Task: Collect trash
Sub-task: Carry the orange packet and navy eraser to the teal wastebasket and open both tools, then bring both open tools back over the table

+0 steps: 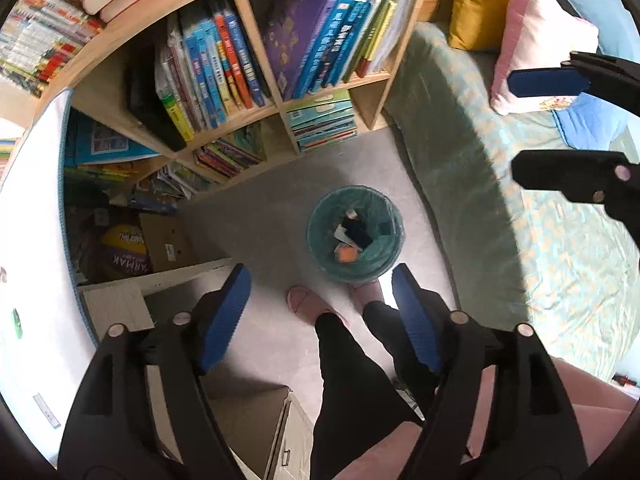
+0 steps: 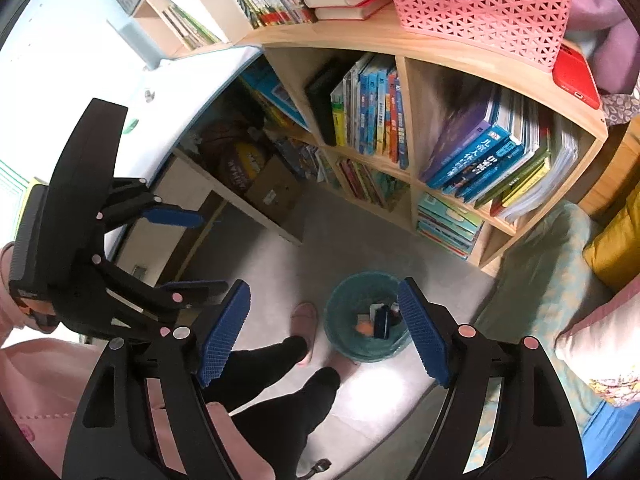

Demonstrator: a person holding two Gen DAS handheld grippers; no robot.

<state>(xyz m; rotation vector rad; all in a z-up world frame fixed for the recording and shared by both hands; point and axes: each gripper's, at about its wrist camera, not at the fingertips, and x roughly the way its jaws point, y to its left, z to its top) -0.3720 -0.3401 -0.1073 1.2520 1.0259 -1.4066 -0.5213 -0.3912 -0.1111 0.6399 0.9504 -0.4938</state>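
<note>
Now poised above the green mesh bin on the floor, both empty: left hand-held gripper spread wide, right hand-held gripper likewise, apparently for dropping trash.

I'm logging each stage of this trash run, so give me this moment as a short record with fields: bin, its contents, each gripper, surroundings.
bin: teal mesh trash bin standing upright on the grey floor, just in front of the person's pink slippers
contents: several scraps, among them dark pieces and an orange one
left gripper: open, nothing between its pads, high above the bin
right gripper: open, nothing between its pads
surroundings: wooden bookshelf behind the bin, bed beside it
</note>
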